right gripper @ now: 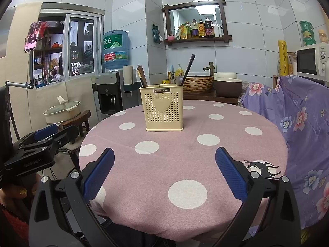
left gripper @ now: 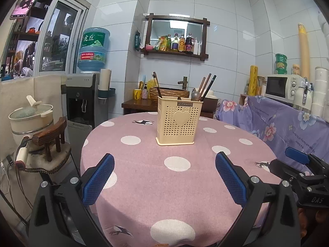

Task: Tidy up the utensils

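Observation:
A cream perforated utensil holder (left gripper: 178, 122) with a heart on its front stands upright on the round pink polka-dot table (left gripper: 144, 185). It holds dark chopsticks (left gripper: 206, 86) and a metal spoon (left gripper: 195, 95). The holder also shows in the right wrist view (right gripper: 164, 108), with chopsticks (right gripper: 142, 78) sticking out. My left gripper (left gripper: 164, 164) is open and empty, above the table's near half. My right gripper (right gripper: 164, 160) is open and empty too, short of the holder. Each gripper shows at the edge of the other's view: the right gripper (left gripper: 298, 158), the left gripper (right gripper: 46, 132).
A water dispenser (left gripper: 86, 100) and a stool with a pot (left gripper: 30, 115) stand left of the table. A floral purple cloth (left gripper: 277, 123) covers furniture on the right, with a microwave (left gripper: 281, 87) behind. A wooden sink counter (left gripper: 168, 94) lies behind the table.

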Tool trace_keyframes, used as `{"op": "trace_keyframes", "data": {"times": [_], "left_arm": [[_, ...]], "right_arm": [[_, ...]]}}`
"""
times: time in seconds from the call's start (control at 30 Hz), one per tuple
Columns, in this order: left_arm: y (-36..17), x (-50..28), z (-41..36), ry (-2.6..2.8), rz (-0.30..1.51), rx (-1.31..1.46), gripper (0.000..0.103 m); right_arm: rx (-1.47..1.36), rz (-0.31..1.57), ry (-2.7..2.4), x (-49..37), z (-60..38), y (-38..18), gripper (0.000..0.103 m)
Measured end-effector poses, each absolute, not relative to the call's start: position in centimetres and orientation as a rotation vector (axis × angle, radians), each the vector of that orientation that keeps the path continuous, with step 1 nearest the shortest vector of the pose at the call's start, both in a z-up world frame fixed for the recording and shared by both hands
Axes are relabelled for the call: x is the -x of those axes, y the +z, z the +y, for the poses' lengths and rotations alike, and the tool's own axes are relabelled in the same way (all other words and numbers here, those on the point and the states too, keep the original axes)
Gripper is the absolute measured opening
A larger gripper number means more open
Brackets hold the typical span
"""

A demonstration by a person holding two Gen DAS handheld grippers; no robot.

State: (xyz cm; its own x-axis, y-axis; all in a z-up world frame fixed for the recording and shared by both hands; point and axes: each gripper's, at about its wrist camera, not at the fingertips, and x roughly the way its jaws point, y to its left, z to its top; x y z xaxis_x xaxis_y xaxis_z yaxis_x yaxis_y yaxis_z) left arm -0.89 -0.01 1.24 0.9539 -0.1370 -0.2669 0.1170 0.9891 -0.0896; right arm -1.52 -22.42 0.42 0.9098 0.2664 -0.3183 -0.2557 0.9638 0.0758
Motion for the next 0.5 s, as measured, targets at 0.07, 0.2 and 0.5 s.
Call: {"op": "trace_keyframes", "data": {"times": [0.07,0.2,0.5], "left_arm": [[1.25,0.88,-0.01,-0.129,0.275,0.073,0.098],[1.22,0.87,-0.01,-0.128,0.277,0.073,0.098],[1.08,0.85,-0.14,-0.123,0.279,0.071,0.098]], "right_arm": [[-0.035,0.334,0.270,1.54,-22.44,0.42,0.097],[-0.034,0.334,0.271,1.51,-22.44,0.43,0.097],[-0.034,0.334,0.270,1.51,-22.40,0.34,0.097]]}}
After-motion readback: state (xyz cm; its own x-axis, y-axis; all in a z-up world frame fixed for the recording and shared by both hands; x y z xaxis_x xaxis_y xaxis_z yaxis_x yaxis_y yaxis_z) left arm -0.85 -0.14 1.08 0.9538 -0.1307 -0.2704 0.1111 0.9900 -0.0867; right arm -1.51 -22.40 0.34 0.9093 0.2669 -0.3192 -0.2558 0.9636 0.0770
